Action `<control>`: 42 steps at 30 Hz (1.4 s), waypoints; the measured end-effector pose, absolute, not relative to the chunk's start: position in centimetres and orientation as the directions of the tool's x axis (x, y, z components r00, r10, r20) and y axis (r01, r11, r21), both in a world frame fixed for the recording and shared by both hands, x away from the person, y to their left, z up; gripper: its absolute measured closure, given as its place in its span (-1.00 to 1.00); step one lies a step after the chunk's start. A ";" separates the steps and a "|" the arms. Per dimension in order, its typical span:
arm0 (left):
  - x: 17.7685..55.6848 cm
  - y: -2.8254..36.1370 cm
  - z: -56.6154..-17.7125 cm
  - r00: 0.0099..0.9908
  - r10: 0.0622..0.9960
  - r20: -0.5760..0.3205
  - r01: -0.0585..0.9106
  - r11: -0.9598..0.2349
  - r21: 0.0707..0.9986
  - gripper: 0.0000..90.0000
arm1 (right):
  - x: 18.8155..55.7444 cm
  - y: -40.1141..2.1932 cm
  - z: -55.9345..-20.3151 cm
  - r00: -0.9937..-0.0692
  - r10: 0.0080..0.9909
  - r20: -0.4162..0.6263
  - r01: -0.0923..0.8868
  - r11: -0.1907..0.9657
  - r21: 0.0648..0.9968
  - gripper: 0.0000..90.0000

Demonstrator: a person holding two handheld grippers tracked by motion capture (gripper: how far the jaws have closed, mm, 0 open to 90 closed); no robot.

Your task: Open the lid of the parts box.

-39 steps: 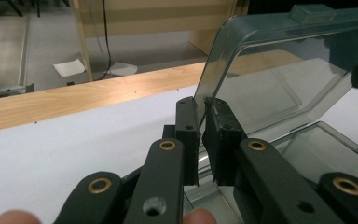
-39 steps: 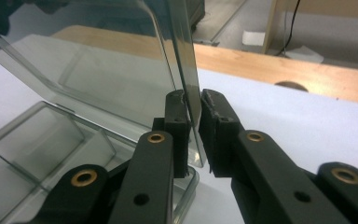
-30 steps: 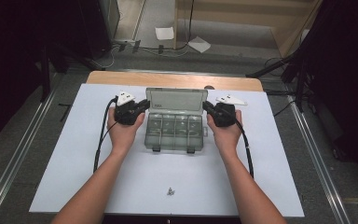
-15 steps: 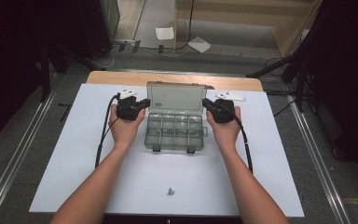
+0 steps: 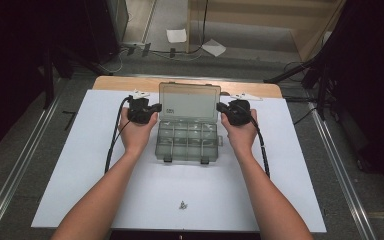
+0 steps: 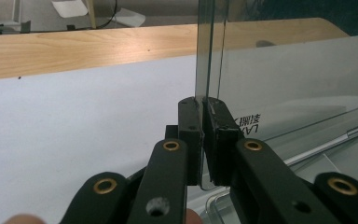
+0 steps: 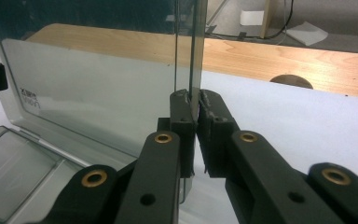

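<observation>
Gripping the lid (image 5: 189, 101) of a clear compartment box (image 5: 187, 142), both tools were clamped on it: left hand-held gripper (image 5: 156, 107) pinched the lid's left side edge, right hand-held gripper (image 5: 221, 107) pinched its right side edge. Jaws were pressed together with just the thin plastic panel between the pads, seen edge-on in the left gripper view (image 6: 204, 135) and in the right gripper view (image 7: 192, 135).

Box sat toward the far edge of the white surface (image 5: 80, 165), about centred between its left and right edges, its long axis running left to right. Lid stood raised, near upright, hinged along the box's far side; the tray with its dividers lay open toward the person, two latches (image 5: 167, 159) on the near rim.

Key relation: the lid lay directly between the two grippers, each at one end of its long axis, so neither hand was nearer; both sat level with each other. Judged: any swing of the lid, open further or shut, would have to turn about the far hinge with both hands moving together, or the panel would twist.

High view gave the symmetric layout, the forearms, and a small metal piece (image 5: 182, 204) lying alone near the near edge of the surface. Gripper views gave what it could not: actual pad contact on the panel, a printed label (image 6: 248, 122) low on the lid, and the wooden strip (image 7: 121, 44) beyond the far edge.
</observation>
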State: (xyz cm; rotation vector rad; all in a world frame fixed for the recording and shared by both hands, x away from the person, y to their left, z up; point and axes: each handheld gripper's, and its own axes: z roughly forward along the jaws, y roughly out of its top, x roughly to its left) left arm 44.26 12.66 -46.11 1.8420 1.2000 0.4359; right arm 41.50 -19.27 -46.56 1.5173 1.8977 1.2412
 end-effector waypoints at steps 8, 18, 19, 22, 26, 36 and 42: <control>44.6 12.5 -46.3 0.456 0.873 -0.173 0.576 -0.141 0.805 0.91 | 42.3 -19.2 -46.9 -0.321 0.930 0.179 0.567 0.037 0.823 0.89; 45.3 12.6 -46.7 0.449 0.874 -0.186 0.592 -0.135 0.794 0.92 | 43.3 -19.4 -47.3 -0.315 0.927 0.202 0.594 0.026 0.804 0.91; 45.4 12.6 -46.8 0.445 0.875 -0.187 0.596 -0.134 0.791 0.91 | 43.5 -19.4 -47.4 -0.308 0.927 0.216 0.605 0.015 0.796 0.91; 45.6 12.7 -47.0 0.444 0.873 -0.201 0.603 -0.125 0.788 0.91 | 43.8 -19.4 -47.5 -0.311 0.923 0.227 0.614 0.013 0.789 0.92; 45.7 12.8 -47.1 0.441 0.873 -0.208 0.610 -0.121 0.783 0.91 | 44.3 -19.5 -47.7 -0.316 0.919 0.234 0.624 0.016 0.781 0.93; 46.4 13.0 -48.0 0.439 0.867 -0.234 0.634 -0.115 0.765 0.92 | 45.0 -19.4 -48.7 -0.307 0.924 0.227 0.645 0.026 0.764 1.00; 46.5 13.0 -48.3 0.439 0.869 -0.228 0.648 -0.130 0.751 0.91 | 45.2 -19.3 -49.2 -0.308 0.926 0.220 0.656 0.039 0.754 1.00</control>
